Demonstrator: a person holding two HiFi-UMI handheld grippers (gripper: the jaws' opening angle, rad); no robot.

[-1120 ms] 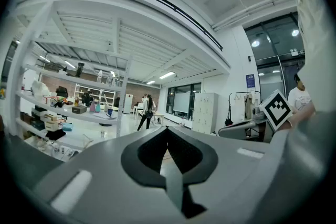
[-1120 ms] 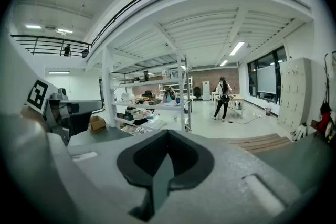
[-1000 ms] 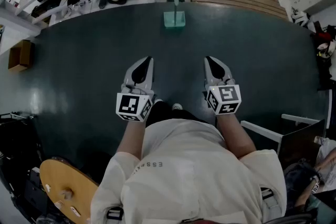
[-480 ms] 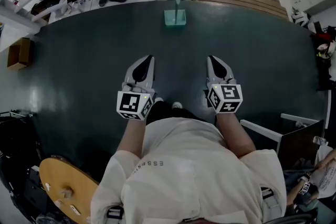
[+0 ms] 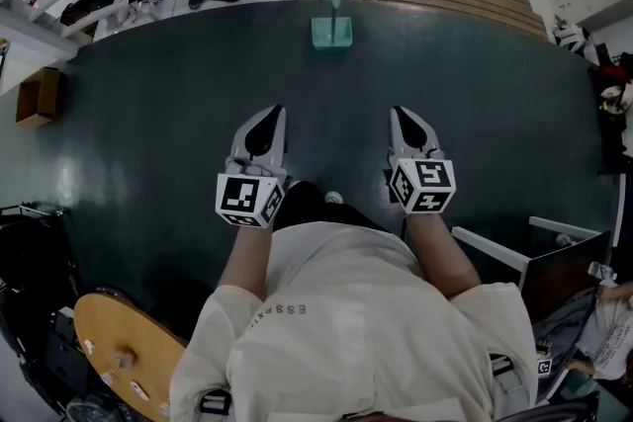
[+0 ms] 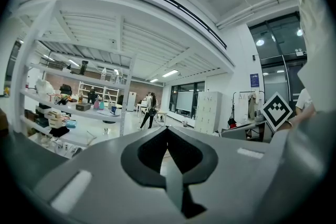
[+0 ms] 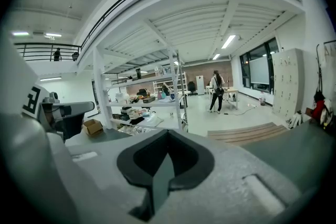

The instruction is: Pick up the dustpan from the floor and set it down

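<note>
The left hand-held gripper [image 5: 278, 111] and the right hand-held gripper [image 5: 397, 112] are held side by side, pointing forward above the dark green floor [image 5: 148, 114]. Each has its jaws pressed together with nothing between them. The pale green translucent plastic dustpan [image 5: 330, 33] with an upright handle stands on the far edge of that floor, well apart from both grippers and roughly midway between their lines.
</note>
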